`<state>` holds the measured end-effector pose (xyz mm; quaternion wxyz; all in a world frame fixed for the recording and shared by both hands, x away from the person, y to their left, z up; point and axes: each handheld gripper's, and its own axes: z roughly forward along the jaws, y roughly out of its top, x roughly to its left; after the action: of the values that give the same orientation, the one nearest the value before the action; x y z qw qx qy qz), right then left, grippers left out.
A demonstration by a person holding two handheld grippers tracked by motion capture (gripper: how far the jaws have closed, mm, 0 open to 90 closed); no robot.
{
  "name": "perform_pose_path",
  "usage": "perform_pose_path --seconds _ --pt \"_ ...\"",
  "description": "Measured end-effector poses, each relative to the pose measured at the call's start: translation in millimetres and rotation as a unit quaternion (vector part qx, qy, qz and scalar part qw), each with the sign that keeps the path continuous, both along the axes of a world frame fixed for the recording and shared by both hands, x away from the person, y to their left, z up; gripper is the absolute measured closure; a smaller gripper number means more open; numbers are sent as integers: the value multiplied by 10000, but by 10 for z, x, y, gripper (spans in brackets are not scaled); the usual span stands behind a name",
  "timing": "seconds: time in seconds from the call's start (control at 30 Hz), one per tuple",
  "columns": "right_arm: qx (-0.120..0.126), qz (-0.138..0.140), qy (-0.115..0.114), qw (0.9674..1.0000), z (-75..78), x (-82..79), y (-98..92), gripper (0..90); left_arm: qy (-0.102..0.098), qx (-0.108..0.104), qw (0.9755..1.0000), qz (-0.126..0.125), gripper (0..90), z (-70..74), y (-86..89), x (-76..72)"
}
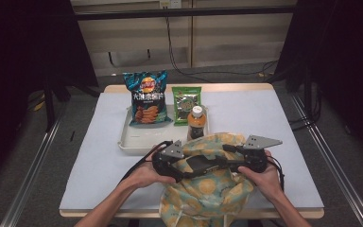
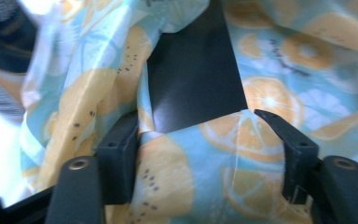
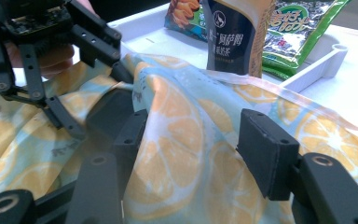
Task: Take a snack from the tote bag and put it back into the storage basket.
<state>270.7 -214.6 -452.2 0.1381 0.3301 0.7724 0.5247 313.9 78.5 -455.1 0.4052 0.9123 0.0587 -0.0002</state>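
Orange-slice print cloth bag (image 1: 208,184) lies at the near edge of the table (image 1: 99,156), part of it hanging over that edge, both grippers at its mouth

- Left gripper (image 1: 177,165): jaws fairly wide, bag fabric (image 2: 177,186) bunched between them; one jaw touches the cloth, the other stands clear of it, so no firm pinch that I can tell
- Right gripper (image 1: 234,161): jaws about half apart, a fold of the rim (image 3: 182,154) lies between them; pads do not visibly press on it
- Dark opening of the bag (image 2: 196,79) shows between the grippers, so the mouth is partly spread
- Not yet packed, by my reading: chips bag (image 1: 146,98), green snack packet (image 1: 186,105) and bottle of tea (image 1: 197,122) all remain on the white tray (image 1: 127,139) just behind the bag; 3 items left to go in

Room for moving:
- Bottle stands just beside the bag's far rim, so lifting the rim risks tipping it
- Bare table left and right of the bag, well apart from the tray
- Near edge is tight; the hanging cloth could drag the bag off
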Motion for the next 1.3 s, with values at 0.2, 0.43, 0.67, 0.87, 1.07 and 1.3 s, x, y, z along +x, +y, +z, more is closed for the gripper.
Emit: perform_pose_path --seconds 0.2,0.43,0.67,0.87,1.07,1.3 --pt "-27 39 15 10000 -9 -41 -37 458 160 -66 9995 -255 395 4 -50 -120" --pt "13 98 11 10000 6 -58 -38 540 202 -187 9996 -46 267 49 99 -139" --pt "35 91 -11 10000 16 -54 -30 550 246 -333 9991 -11 432 92 313 -154" --pt "33 120 6 9999 21 -82 -20 553 275 -70 9996 36 830 36 329 -80" --pt "13 194 8 9998 8 -102 -23 596 353 -59 9981 505 857 -34 476 68" --pt "-91 337 16 9994 -5 -130 28 638 444 -39 9965 707 818 -164 470 87"
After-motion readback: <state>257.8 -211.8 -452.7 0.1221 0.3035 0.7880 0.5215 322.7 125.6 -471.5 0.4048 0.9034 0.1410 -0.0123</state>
